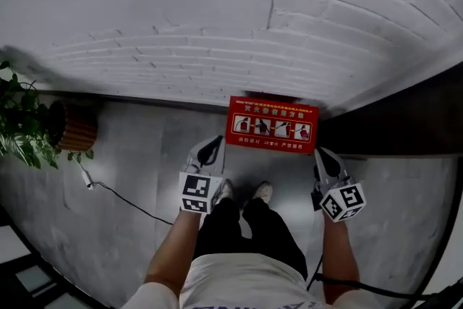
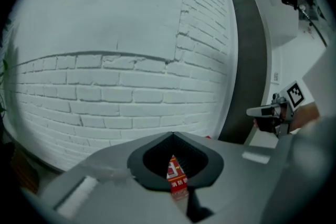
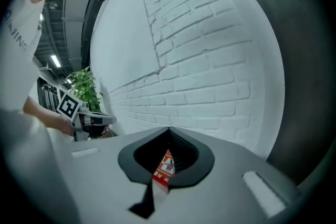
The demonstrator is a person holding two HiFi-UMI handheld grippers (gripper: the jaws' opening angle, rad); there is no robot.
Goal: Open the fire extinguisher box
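Note:
The red fire extinguisher box [image 1: 273, 124] stands on the grey floor against the white brick wall [image 1: 181, 18], its lid face up with white pictograms. My left gripper [image 1: 216, 142] hovers just short of the box's left front corner, jaws shut and empty. Off the box's right front corner, my right gripper [image 1: 319, 153] is also shut and holds nothing. In the left gripper view a sliver of the red box [image 2: 177, 176] shows through the gap behind the closed jaws, with the right gripper [image 2: 270, 113] off to the side. The right gripper view shows the same box [image 3: 164, 168] and the left gripper [image 3: 89, 120].
A leafy plant [image 1: 18, 119] in a ribbed brown pot [image 1: 74, 129] stands at the left by the wall. A thin black cable [image 1: 119, 193] runs over the floor. A dark panel [image 1: 391, 119] adjoins the wall at right. The person's shoes [image 1: 243, 192] are just behind the box.

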